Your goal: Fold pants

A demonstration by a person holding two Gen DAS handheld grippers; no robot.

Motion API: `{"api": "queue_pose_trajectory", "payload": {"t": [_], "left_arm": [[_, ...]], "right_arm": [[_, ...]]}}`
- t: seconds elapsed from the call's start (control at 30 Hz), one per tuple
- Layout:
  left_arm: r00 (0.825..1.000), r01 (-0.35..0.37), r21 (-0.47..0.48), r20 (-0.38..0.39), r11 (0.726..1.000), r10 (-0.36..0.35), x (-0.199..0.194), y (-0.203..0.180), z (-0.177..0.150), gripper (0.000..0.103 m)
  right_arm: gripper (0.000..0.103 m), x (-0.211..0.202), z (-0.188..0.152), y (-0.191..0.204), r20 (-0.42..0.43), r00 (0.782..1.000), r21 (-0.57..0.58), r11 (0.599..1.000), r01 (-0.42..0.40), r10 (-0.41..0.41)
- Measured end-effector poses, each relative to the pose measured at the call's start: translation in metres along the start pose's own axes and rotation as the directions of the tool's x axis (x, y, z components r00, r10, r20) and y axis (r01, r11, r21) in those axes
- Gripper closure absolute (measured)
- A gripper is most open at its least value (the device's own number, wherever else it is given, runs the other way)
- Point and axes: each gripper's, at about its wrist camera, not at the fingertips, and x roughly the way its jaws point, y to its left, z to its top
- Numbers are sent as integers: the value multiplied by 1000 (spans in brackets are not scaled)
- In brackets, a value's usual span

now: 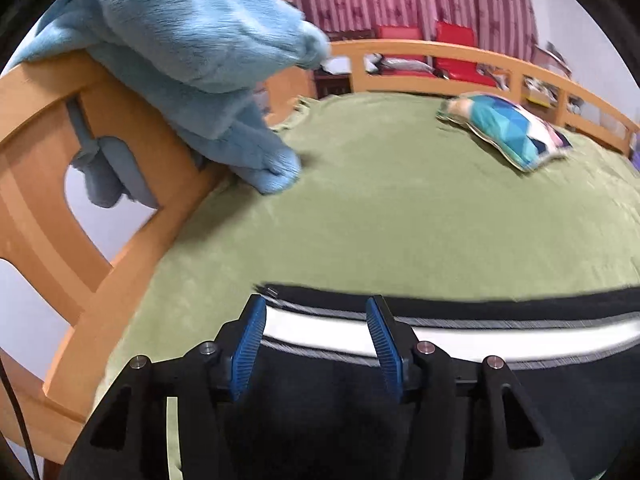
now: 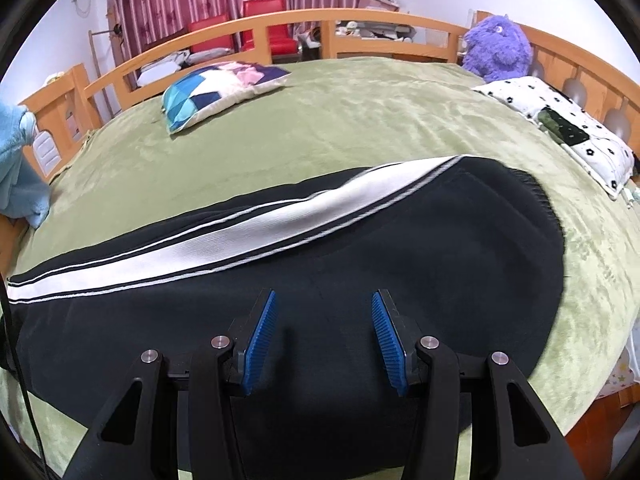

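Both claws spread empty over the black pants (image 2: pixel 400 240) — left claw (image 1: pixel 316 316), right claw (image 2: pixel 324 308) should pinch matching edges evenly.

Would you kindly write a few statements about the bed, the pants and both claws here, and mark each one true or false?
1. The pants lie spread on the green blanket. True.
2. The right claw is shut on the pants. False: its jaws stand open, gripping nothing.
3. A purple plush toy sits at the bed's far corner. True.
4. The left claw is shut. False: it is open, over the white stripe.
5. The patchwork cushion lies on top of the pants. False: it lies apart, farther up the bed.
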Motion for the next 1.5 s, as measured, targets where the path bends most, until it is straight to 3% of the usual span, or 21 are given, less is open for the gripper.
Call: {"api": "queue_pose_trajectory", "payload": {"t": [0.17,0.33,0.47,0.6,0.67,0.77,0.8,0.9,0.93,0.97,1.07,1.1,1.17,1.23,1.3,1.33,1.5], "left_arm": [[996,78,41,-36,996,-76,-23,-49,-19,46],[993,113,77,-33,991,-111,-45,-94,-32,43],[988,152,71,-18,986,-151,-59,-123,-35,43],[984,180,65,-16,981,-179,-67,-139,-32,43],[983,184,58,-17,981,-184,-71,-144,-31,43],[982,189,60,-19,980,-188,-73,-148,-33,43],[982,186,63,-20,980,-185,-74,-149,-33,43],[984,179,73,-29,981,-178,-75,-153,-34,43],[984,178,77,-30,981,-176,-75,-154,-34,43],[984,176,83,-29,981,-174,-76,-155,-34,43],[986,168,98,-10,981,-168,-82,-155,-33,43],[986,167,100,-7,981,-168,-83,-154,-34,43],[985,173,98,-5,980,-173,-84,-151,-34,43],[983,183,90,-12,979,-183,-82,-148,-36,43],[982,186,86,-15,979,-186,-81,-145,-38,43],[982,189,86,-15,978,-188,-81,-143,-39,43],[981,196,79,-11,977,-195,-78,-131,-42,43]], "right_arm": [[35,-9,0,-60,43,998,67,997,47,-50],[32,4,5,-136,12,997,166,983,74,-77],[32,30,13,-188,-26,997,299,952,-60,71],[28,60,19,-223,-12,979,437,881,-178,204],[13,78,21,-230,-23,970,487,850,-200,241],[14,120,22,-233,-99,937,560,797,-226,335],[14,125,24,-234,-91,936,572,787,-229,339],[41,114,37,-234,-34,965,548,813,-198,258],[56,101,45,-233,14,973,501,841,-206,231],[63,89,51,-230,48,970,463,855,-233,238],[64,26,60,-220,253,928,290,894,-343,274],[64,19,60,-220,270,924,264,901,-343,273],[49,29,54,-225,230,940,274,910,-311,252],[37,61,46,-236,91,979,320,926,-203,183],[39,87,32,-242,-71,993,324,943,-69,97],[43,88,24,-247,-99,993,314,949,-32,66],[42,51,22,-228,-41,999,229,973,4,6]]}}
